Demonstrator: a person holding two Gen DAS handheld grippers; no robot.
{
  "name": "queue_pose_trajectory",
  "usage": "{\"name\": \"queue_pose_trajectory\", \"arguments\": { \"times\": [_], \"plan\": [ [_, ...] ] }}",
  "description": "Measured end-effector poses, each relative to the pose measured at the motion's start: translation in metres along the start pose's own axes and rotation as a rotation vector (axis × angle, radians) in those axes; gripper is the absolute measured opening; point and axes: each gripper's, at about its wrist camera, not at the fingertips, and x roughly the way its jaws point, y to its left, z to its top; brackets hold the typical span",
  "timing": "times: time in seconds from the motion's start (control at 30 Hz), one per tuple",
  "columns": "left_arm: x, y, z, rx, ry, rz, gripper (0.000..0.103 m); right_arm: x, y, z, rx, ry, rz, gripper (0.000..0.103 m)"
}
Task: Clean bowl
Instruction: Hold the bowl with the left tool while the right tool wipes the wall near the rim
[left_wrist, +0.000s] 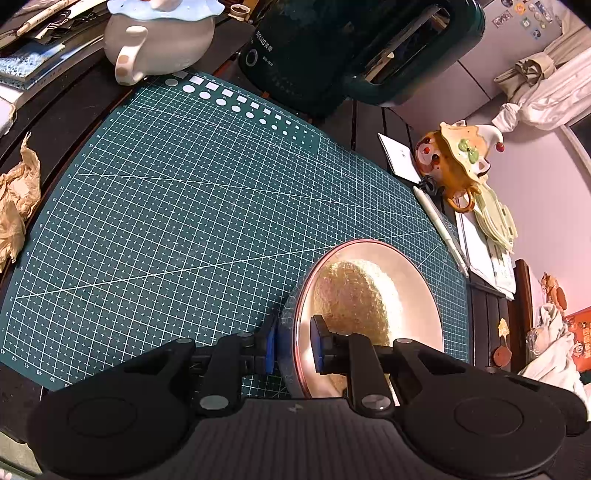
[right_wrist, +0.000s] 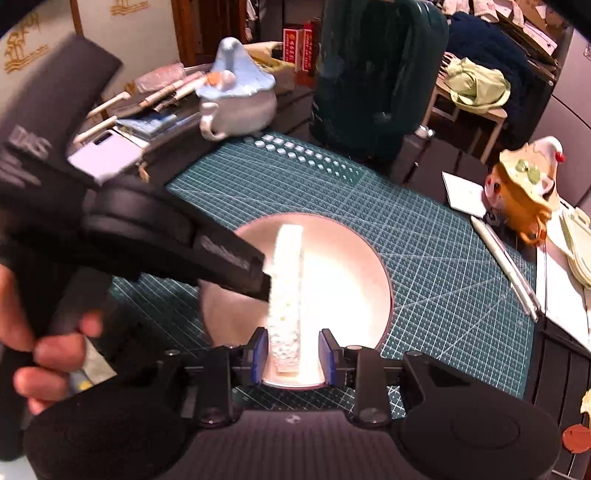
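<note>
On the green mat (left_wrist: 177, 206) covering the table, the left gripper (left_wrist: 293, 345) has its jaws clamped on the near rim of the bowl (left_wrist: 417, 280), while the right gripper (right_wrist: 293, 356) has its jaws standing slightly clear either side of a sponge (right_wrist: 286, 295) on edge inside it.

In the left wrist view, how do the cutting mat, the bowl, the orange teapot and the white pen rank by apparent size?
1. cutting mat
2. bowl, though nearness enlarges it
3. orange teapot
4. white pen

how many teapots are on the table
2. A pale blue-lidded teapot stands at the far edge of the cutting mat; an orange teapot sits off its right side. Others may be hidden behind the clutter.
</note>
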Motion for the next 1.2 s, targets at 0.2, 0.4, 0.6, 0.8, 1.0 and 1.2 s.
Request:
{"name": "queue_pose_trajectory", "arguments": {
  "times": [0.2, 0.4, 0.6, 0.8, 1.0, 1.2],
  "plan": [
    [0.000, 0.000, 0.000, 0.001, 0.001, 0.000, 0.018, -0.026, -0.020, 0.009, 0.083, -0.035, 0.067, 0.013],
    [0.000, -0.002, -0.003, 0.017, 0.001, 0.009, 0.018, -0.041, -0.037, 0.014, 0.200, -0.075, 0.164, 0.013],
    [0.001, -0.001, -0.004, 0.020, 0.003, 0.012, 0.018, -0.038, -0.046, 0.011, 0.206, 0.003, 0.217, 0.013],
    [0.001, 0.000, -0.005, 0.022, 0.004, 0.011, 0.018, -0.024, -0.052, 0.009, 0.269, 0.045, 0.214, 0.016],
    [0.001, -0.001, -0.004, 0.024, 0.005, 0.010, 0.018, -0.020, -0.047, 0.006, 0.253, 0.044, 0.201, 0.025],
    [0.001, -0.001, -0.003, 0.022, 0.008, 0.008, 0.018, -0.011, -0.028, 0.005, 0.173, 0.003, 0.111, 0.013]
  ]
}}
